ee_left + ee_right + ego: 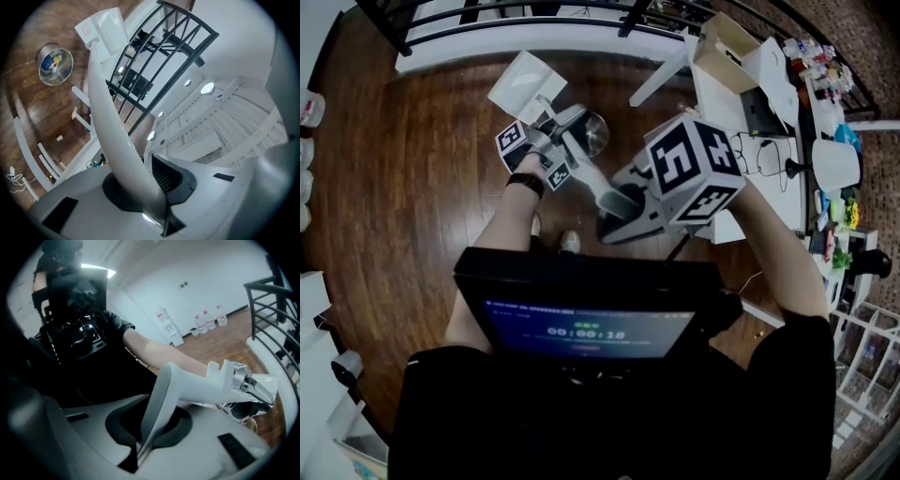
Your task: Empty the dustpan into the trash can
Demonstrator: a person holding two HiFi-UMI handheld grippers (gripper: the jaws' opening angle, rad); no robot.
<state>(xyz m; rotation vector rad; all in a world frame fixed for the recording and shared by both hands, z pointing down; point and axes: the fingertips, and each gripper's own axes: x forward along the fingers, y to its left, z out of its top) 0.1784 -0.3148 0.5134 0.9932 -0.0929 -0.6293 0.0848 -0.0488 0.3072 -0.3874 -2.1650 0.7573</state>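
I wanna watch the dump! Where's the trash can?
In the head view's top middle, the trash can stands on the wooden floor, just below-right of the white dustpan.

Bare wood floor (412, 141) lies open across the left and upper left of the head view. A railing (386, 26) closes the top edge. A cluttered desk (719, 103) fills the upper right, and shelves (862, 349) fill the lower right. The trash can (593, 132) stands near centre, with the dustpan (525, 84) just left of it.
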